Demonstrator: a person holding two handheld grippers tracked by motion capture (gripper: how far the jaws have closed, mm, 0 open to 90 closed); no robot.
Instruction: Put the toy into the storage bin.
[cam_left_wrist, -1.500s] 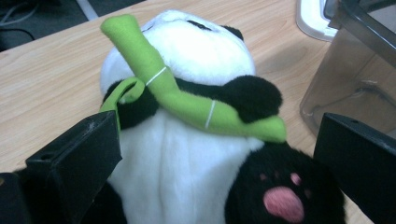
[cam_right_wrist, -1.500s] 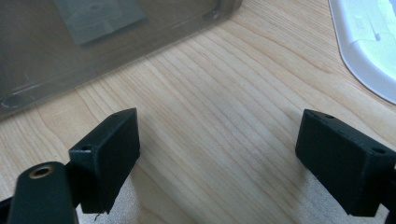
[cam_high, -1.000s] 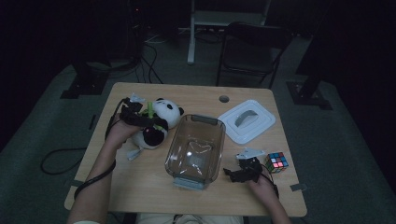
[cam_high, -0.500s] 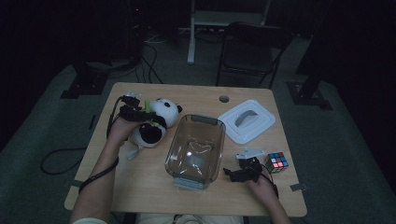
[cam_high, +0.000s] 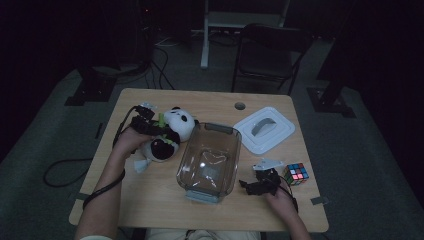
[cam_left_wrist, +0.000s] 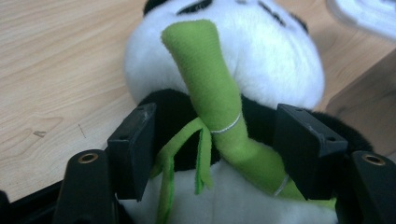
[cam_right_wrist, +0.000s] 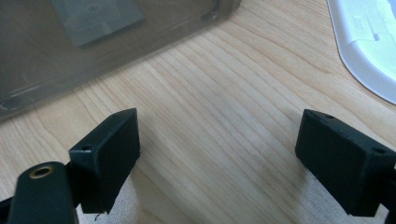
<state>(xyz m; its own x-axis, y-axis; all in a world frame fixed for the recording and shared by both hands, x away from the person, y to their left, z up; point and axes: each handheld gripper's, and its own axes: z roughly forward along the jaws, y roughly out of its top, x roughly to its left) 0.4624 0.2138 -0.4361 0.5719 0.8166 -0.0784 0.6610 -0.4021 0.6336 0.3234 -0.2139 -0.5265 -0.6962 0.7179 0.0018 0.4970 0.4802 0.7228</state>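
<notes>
While the plush panda (cam_left_wrist: 219, 93) is seen close up in the left gripper view, its dark neck and upper body are set between the two black fingers (cam_left_wrist: 135, 149) of the left gripper (cam_left_wrist: 219, 154); both pads are pressed into the plush at either side, so the toy is gripped approx. at the shoulders; the fingers are held about half apart by the body between them. A green felt bamboo stalk (cam_left_wrist: 215, 98) is laid across the panda's front, running up between the pads toward the white head. In the high view the left gripper (cam_high: 150, 125) is found at the table's (cam_high: 150, 210) left side w/ the panda (cam_high: 172, 132) just beside the clear plastic container (cam_high: 207, 160), touching or nearly touching its left wall; which cannot be told. The panda's long axis is laid diagonally, head toward the far side and the container, body toward the person. The right gripper (cam_right_wrist: 219, 158) is held low over bare table, fingers (cam_right_wrist: 107, 149) spread wide, nothing between them; it (cam_high: 260, 182) is seen near the container's right corner, w/ a colour cube (cam_high: 296, 172) just beside it and a white lid (cam_high: 264, 130) further back.
</notes>
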